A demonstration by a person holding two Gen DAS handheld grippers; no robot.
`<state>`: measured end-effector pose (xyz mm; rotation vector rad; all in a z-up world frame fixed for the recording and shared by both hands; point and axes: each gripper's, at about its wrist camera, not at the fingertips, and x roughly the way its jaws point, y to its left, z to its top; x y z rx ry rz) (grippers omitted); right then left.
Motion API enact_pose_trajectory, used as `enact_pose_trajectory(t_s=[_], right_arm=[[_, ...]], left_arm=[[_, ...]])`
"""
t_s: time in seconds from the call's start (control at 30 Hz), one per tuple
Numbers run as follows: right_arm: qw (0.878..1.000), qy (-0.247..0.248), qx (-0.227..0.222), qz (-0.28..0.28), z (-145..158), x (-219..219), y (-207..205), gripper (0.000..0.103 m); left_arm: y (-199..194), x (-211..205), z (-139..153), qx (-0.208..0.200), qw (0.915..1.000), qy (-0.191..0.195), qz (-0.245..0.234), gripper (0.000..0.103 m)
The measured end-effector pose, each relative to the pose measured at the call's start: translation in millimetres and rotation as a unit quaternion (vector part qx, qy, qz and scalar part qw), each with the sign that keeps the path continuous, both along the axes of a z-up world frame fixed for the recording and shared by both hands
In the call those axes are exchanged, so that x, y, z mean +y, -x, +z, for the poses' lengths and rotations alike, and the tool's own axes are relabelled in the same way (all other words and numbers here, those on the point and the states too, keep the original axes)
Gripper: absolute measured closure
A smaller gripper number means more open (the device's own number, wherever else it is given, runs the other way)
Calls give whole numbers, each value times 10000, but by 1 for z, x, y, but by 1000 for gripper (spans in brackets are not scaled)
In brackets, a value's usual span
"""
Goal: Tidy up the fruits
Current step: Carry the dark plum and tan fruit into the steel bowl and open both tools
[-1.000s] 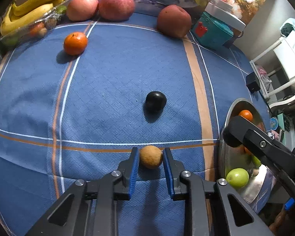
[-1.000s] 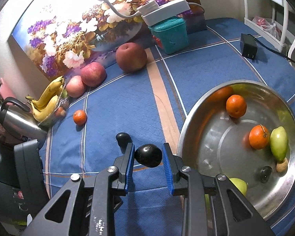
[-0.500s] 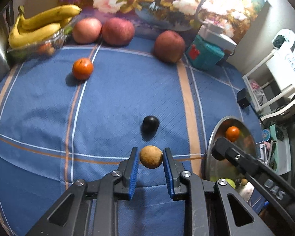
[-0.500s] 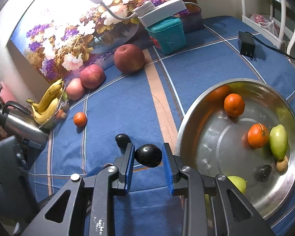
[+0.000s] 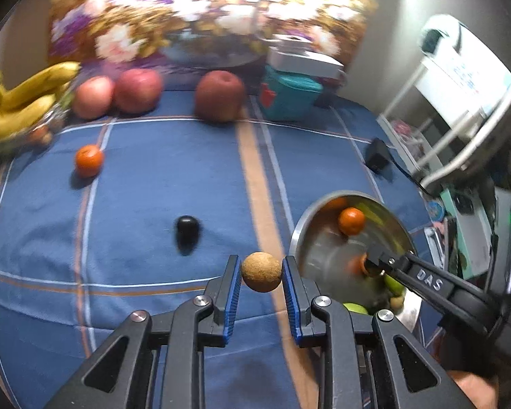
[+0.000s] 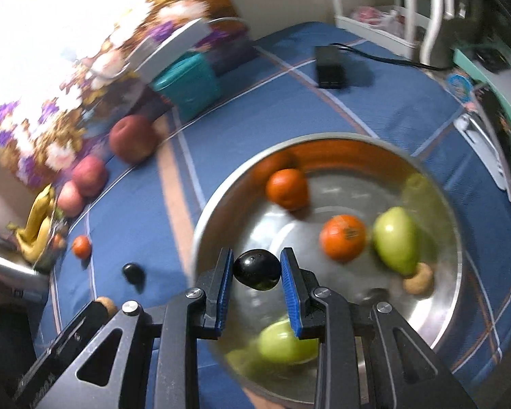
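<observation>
My left gripper point(image 5: 260, 272) is shut on a small round brown fruit point(image 5: 261, 271), held above the blue cloth just left of the steel bowl point(image 5: 303, 238). My right gripper point(image 6: 257, 269) is shut on a dark plum point(image 6: 257, 270) and hangs over the left part of the steel bowl point(image 6: 453, 272). In the bowl lie two oranges point(image 6: 287, 188), a green pear point(image 6: 395, 238), another green fruit point(image 6: 282, 342) and a small brown fruit point(image 6: 419, 278). A second dark plum point(image 5: 186, 231) rests on the cloth, with a lone orange point(image 5: 89, 160) farther back left.
Along the back stand three red apples point(image 5: 218, 99), bananas point(image 5: 24, 102) in a clear tray, a teal box point(image 5: 289, 97) and a flowered picture. A black power adapter point(image 6: 329, 65) with its cord lies behind the bowl. A steel kettle point(image 6: 6, 269) stands at the left.
The left gripper has risen with the brown fruit and drifted toward the bowl. The right gripper has carried the dark plum sideways from the cloth to over the bowl.
</observation>
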<state>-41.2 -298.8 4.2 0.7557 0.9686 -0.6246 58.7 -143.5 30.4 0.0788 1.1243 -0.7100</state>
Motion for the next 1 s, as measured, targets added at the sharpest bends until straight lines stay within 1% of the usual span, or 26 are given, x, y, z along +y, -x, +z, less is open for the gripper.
enact_pose_trajectory(t_s=[0.17, 0.37, 0.5, 0.6, 0.7, 1.0], right_arm=[[9996, -9, 20, -264, 1, -16, 14, 74], [9995, -49, -18, -298, 2, -19, 20, 73], [9997, -137, 27, -192, -4, -17, 15, 73], [9994, -256, 182, -135, -14, -16, 11, 73], [9991, -340, 231, -108, -18, -15, 10, 73], [9987, -371, 359, -55, -21, -15, 9, 73]], left_arm=[[19, -25, -3, -157, 9991, -84, -394, 77], [35, -45, -10, -370, 9962, -256, -741, 77], [38, -51, -18, -379, 9954, -336, -809, 77], [38, -53, -22, -342, 9953, -373, -822, 77], [37, -53, -24, -315, 9954, -396, -814, 76], [36, -56, -28, -245, 9952, -446, -835, 76]])
